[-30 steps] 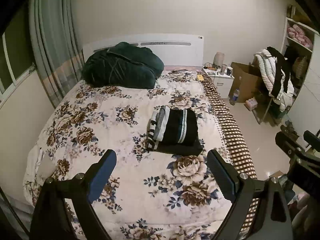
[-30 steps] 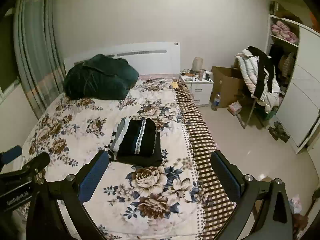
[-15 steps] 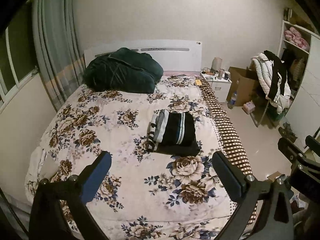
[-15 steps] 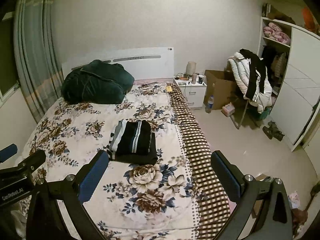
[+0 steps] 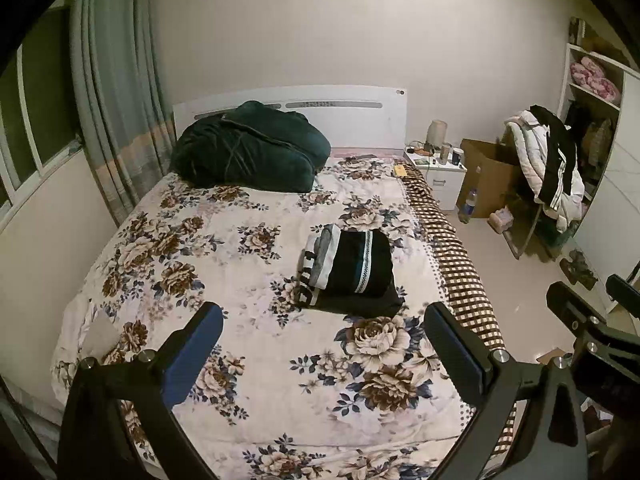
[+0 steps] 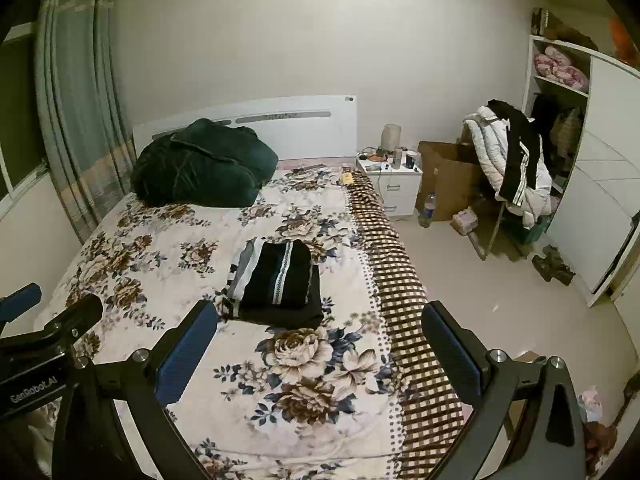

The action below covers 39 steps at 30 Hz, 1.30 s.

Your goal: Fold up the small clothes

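- Nearest the lens, the left gripper [image 5: 322, 332] is standing with its jaws spread wide, having just finished opening, and nothing is lying between them; only the flowered quilt [image 5: 240, 264] is showing through the gap.
- The right gripper [image 6: 318, 330] is likewise gaping wide and carrying nothing; in the left wrist view it is poking in at about 4 o'clock, off the bed's edge.
- Both tools are hanging above the foot of the bed, apart from the cloth, so I judge no fold is under way at this moment.
- Further up, at about 12 o'clock from the left jaws, the folded clothes [image 5: 350, 270] are sitting in a tidy stack on the quilt: a black piece with a pale stripe on top, a grey-and-white banded piece at its 9 o'clock side, a plain black piece underneath.
- The stack is looking squared and flat, which suggests the folding is finished or nearly so.
- No loose small garment is showing on the quilt; whether more are waiting out of view I cannot tell.
- Farther back, at 11 o'clock, a dark green bundle [image 5: 248, 150] is resting against the headboard [image 5: 360, 120].
- At 2 o'clock, clothes on a chair [image 5: 548, 168] are hanging beside the shelves, seemingly outside this job.
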Available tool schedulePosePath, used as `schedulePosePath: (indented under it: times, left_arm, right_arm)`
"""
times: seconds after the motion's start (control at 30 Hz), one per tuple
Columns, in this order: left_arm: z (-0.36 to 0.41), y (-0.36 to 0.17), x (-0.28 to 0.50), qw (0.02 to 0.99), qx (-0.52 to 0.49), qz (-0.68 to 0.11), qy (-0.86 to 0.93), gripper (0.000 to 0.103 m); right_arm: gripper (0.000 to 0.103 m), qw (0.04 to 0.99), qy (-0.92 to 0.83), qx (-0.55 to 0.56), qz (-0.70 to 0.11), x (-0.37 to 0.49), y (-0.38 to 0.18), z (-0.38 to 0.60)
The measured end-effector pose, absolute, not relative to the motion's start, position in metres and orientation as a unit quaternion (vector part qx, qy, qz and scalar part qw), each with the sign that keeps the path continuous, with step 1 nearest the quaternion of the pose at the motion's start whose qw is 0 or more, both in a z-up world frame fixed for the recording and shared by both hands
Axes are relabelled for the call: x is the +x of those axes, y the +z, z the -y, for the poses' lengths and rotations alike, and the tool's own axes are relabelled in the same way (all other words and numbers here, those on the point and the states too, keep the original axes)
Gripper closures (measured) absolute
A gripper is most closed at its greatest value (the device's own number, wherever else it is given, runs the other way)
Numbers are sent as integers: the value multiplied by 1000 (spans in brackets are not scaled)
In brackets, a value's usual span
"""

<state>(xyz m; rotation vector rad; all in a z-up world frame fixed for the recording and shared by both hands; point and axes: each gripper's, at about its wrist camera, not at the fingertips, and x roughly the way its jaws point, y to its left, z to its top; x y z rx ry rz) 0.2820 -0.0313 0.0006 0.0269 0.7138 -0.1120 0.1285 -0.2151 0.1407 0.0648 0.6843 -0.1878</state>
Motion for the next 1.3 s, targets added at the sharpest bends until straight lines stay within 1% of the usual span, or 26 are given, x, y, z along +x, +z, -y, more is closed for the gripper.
schedulePosePath:
  times: [1.3]
  left_arm:
    - [42,1,277,940,17,-340,-31,0]
  right_arm:
    - [0,937,-84,37,-337,128,133,218]
